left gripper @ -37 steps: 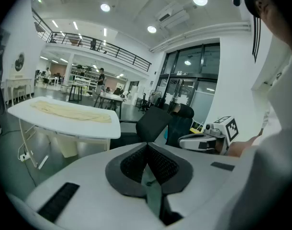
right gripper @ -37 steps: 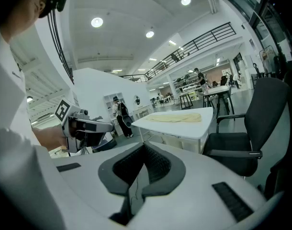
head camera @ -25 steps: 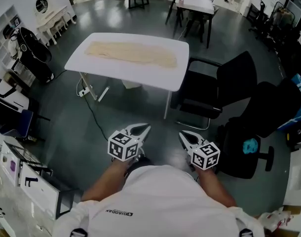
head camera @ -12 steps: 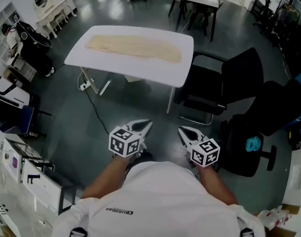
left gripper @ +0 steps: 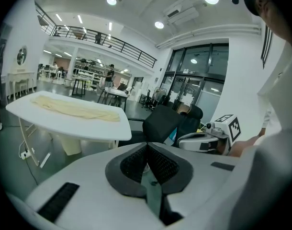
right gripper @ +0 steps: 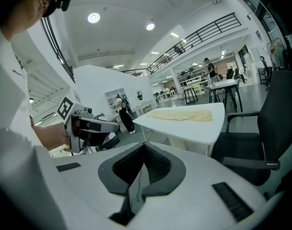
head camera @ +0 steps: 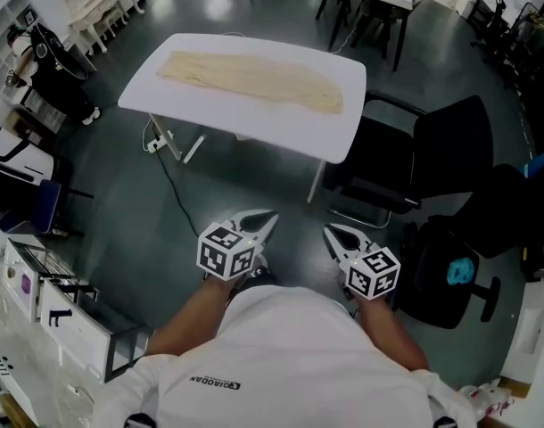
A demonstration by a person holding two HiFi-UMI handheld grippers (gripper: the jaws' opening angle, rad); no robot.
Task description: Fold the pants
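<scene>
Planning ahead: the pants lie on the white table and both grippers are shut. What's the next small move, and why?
Probably step toward the table, carrying both grippers forward. The pants lie flat on it, well beyond the left gripper and right gripper, which are both shut and empty; nothing is graspable from here.

A short line of dark print (head camera: pixel 201 384) crosses the person's white shirt (head camera: pixel 281 355), low in the head view, too small to read. The cubes (head camera: pixel 226 251) on the left hand-held gripper (head camera: pixel 268 216) and right hand-held gripper (head camera: pixel 329 231) bear only square black-and-white markers.
</scene>
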